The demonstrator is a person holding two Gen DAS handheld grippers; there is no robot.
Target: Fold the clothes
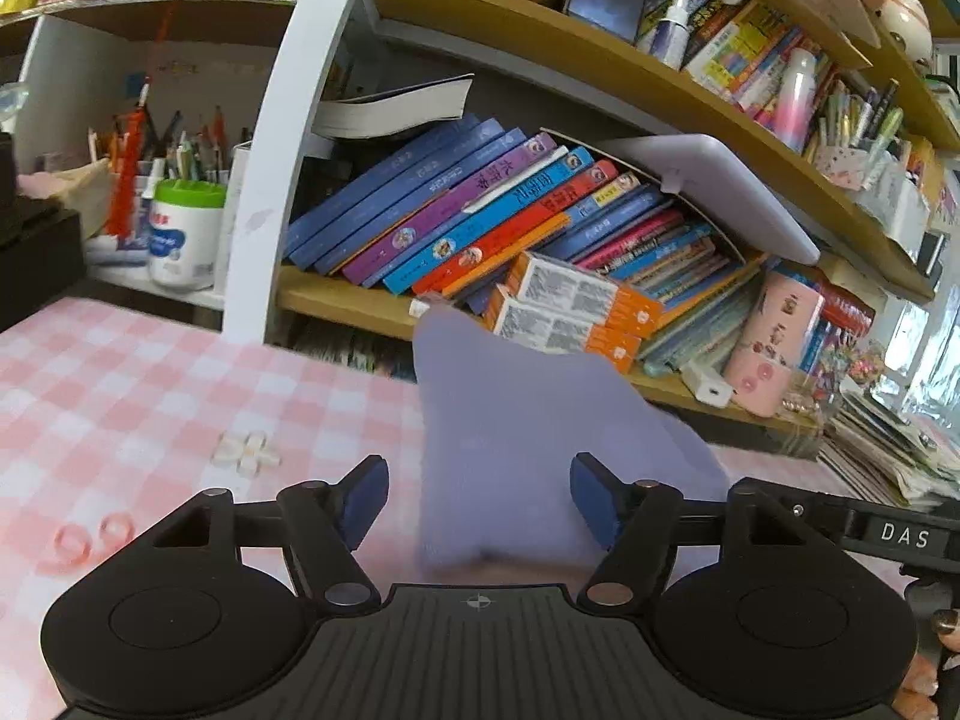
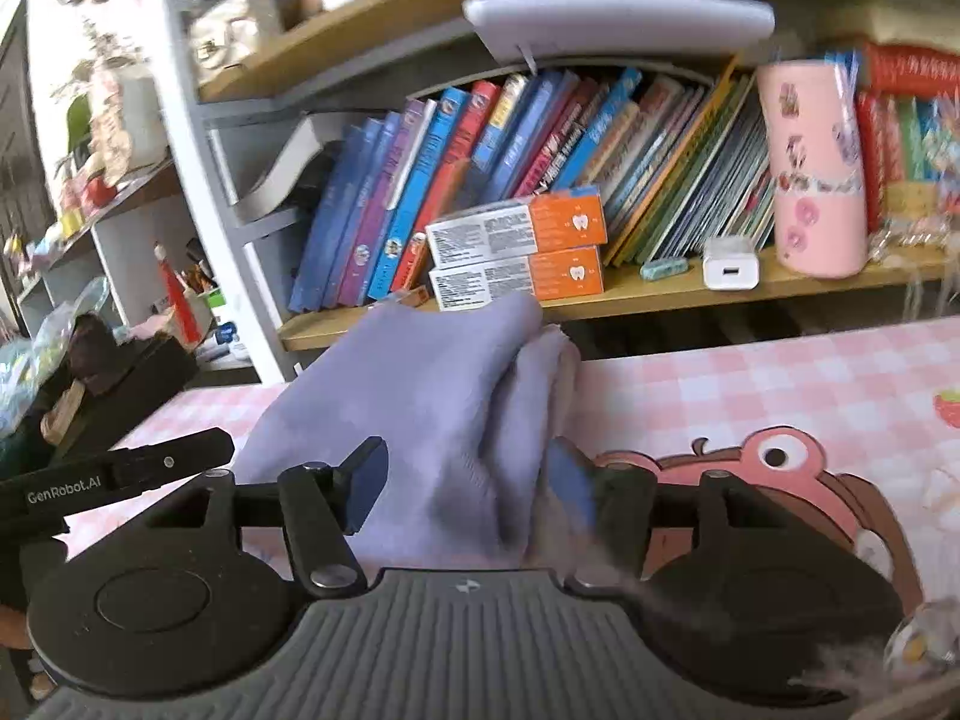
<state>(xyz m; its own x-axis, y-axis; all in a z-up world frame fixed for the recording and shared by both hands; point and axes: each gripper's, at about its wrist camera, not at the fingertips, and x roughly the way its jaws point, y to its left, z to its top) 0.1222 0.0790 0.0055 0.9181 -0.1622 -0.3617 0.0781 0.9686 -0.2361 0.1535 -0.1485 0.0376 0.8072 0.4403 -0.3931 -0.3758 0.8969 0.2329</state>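
The lilac cloth (image 1: 510,438) stands bunched up in the lower middle of both frames, over the pink checked tablecloth (image 1: 120,372). With both sets of fingers spread wide around it and clamping nothing, it could slump and lose its crease. The left gripper (image 1: 479,495) and right gripper (image 2: 465,489) sit low and level, pointing at the bookshelf (image 2: 630,294).

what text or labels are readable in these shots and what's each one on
"DAS": on the black bar at the right edge of the left wrist view.
"GenRobot.AI": on the black bar at the left edge of the right wrist view.
Book spines, the orange boxes and the white tub: print too small or blurred to read.
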